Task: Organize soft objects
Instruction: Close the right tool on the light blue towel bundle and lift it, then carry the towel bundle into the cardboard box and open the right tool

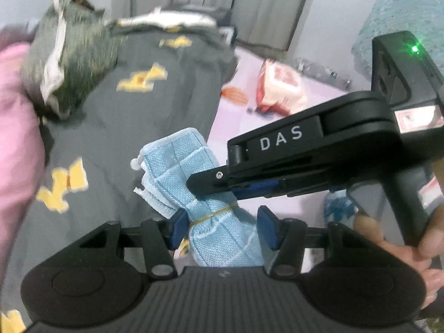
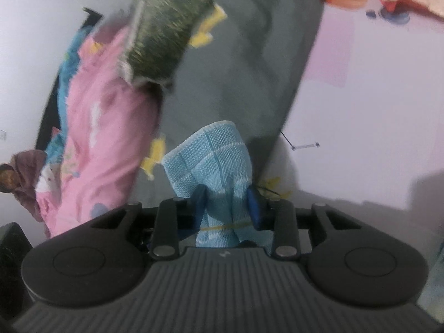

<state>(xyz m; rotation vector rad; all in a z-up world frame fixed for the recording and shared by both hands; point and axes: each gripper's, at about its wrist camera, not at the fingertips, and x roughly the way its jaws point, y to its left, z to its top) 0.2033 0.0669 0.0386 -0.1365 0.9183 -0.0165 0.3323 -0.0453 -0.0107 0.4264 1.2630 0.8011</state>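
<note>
A light blue woven cloth bundle (image 1: 177, 166), tied at its waist with a yellow rubber band (image 1: 213, 213), hangs over the bed. My left gripper (image 1: 223, 226) is shut on it at the band, a blue pad on each side. The right gripper (image 1: 194, 184) comes in from the right of the left wrist view, held by a hand (image 1: 388, 238), and clamps the bundle just above the band. In the right wrist view the right gripper (image 2: 227, 202) is shut on the cloth bundle (image 2: 216, 152), whose top fans out above the pads.
Under the bundle lies a grey blanket (image 1: 155, 105) with yellow figures. A pink blanket (image 2: 105, 127) and a fuzzy green-grey cushion (image 1: 77, 66) lie to the left. A red and white bag (image 1: 283, 86) sits on the lavender sheet (image 2: 360, 111) to the right.
</note>
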